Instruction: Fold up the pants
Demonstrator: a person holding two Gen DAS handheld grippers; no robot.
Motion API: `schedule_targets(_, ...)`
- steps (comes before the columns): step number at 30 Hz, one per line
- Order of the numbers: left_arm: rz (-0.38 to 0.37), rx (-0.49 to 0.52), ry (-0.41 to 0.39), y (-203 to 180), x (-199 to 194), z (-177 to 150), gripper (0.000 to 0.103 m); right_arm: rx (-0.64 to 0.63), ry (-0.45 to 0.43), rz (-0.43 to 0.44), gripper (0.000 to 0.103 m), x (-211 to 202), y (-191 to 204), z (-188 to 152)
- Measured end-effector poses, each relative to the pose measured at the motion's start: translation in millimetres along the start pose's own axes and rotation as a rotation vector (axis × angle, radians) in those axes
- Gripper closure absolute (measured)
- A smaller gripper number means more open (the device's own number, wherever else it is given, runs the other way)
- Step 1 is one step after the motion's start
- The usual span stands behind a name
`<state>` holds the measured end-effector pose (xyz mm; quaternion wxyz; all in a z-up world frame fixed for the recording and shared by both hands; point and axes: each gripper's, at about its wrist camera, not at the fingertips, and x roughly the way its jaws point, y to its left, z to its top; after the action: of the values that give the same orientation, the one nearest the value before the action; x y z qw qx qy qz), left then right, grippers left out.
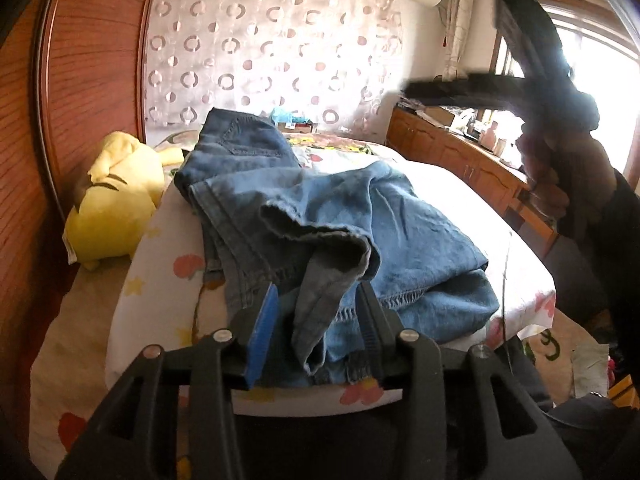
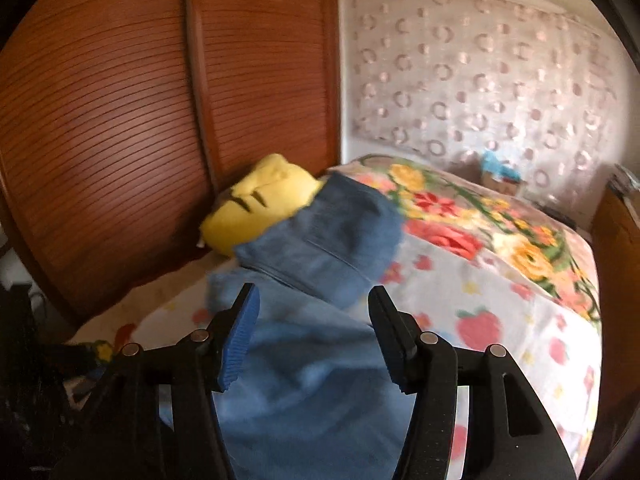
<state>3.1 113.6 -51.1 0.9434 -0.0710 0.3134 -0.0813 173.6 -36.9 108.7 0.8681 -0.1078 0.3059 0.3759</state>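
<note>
Blue jeans (image 1: 360, 220) lie loosely folded in a heap on a bed (image 1: 160, 280) with a fruit-print sheet. My left gripper (image 1: 318, 300) is low at the near edge of the heap. A drooping fold of denim with a frayed hem hangs between its jaws, which stand apart and do not pinch it. In the right wrist view, which is blurred, my right gripper (image 2: 314, 300) is open just above the jeans (image 2: 320, 240), with denim under and between its fingers but not clamped. A person's hand (image 1: 572, 176) shows raised at the right of the left wrist view.
A yellow plush toy (image 1: 116, 200) (image 2: 264, 200) lies beside the jeans against a slatted wooden wardrobe (image 2: 120, 120). A floral blanket (image 2: 460, 216) covers the far bed. A wooden cabinet (image 1: 460, 152) with clutter runs under the window on the right.
</note>
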Motion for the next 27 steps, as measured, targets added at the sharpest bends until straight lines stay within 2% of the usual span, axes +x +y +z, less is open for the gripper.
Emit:
schedule_targets(6, 0.003, 0.019, -0.019, -12.6, 3.9, 12.1, 0.064, 0.068, 0.036, -0.087, 0.045, -27.1, -52.2, -43.2)
schedule_targets(10, -0.001, 0.036, -0.014, -23.2, 10.8, 16.0, 0.064, 0.109, 0.082, -0.107, 0.045, -24.6, -73.4, -70.4)
schedule_targets(18, 0.006, 0.057, 0.020, -32.1, 25.3, 13.6, 0.064, 0.190, 0.204, -0.064, 0.044, 33.1, -93.0, -122.5)
schedule_targets(21, 0.013, 0.059, 0.029, -30.7, 29.6, 12.4, 0.064, 0.218, 0.213, -0.019, 0.038, 47.5, -97.4, -128.8)
schedule_targets(27, 0.023, 0.048, 0.046, -27.7, 38.6, 9.4, 0.064, 0.258, 0.228, 0.041, 0.037, 66.8, -103.3, -130.2)
